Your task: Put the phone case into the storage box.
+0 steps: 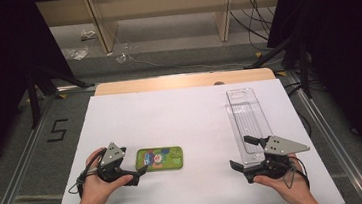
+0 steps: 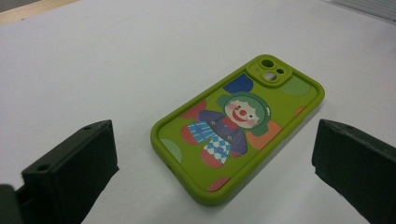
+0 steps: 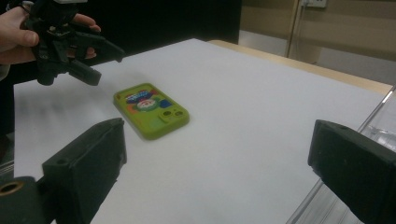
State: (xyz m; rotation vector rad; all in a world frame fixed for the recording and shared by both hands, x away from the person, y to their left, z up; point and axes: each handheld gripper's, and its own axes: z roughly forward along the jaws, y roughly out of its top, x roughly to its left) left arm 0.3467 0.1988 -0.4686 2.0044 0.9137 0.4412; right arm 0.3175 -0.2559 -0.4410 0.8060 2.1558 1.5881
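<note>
A green phone case (image 1: 159,159) with a clown picture lies flat on the white sheet (image 1: 180,117), camera cutout toward the right. My left gripper (image 1: 136,169) sits just left of the case, jaws open and pointed at it. In the left gripper view the case (image 2: 238,126) lies between and ahead of the open left gripper (image 2: 212,140), untouched. My right gripper (image 1: 241,153) is open at the near end of a clear plastic tray (image 1: 247,120), holding nothing. In the right gripper view, the case (image 3: 149,109) and the left gripper (image 3: 93,60) lie beyond the open right gripper (image 3: 219,140).
The clear tray is long and narrow, running away from me on the right side of the sheet; its edge (image 3: 373,126) is beside my right jaw. A wooden table edge (image 1: 182,82) lies past the sheet. Metal rails and cables flank the table.
</note>
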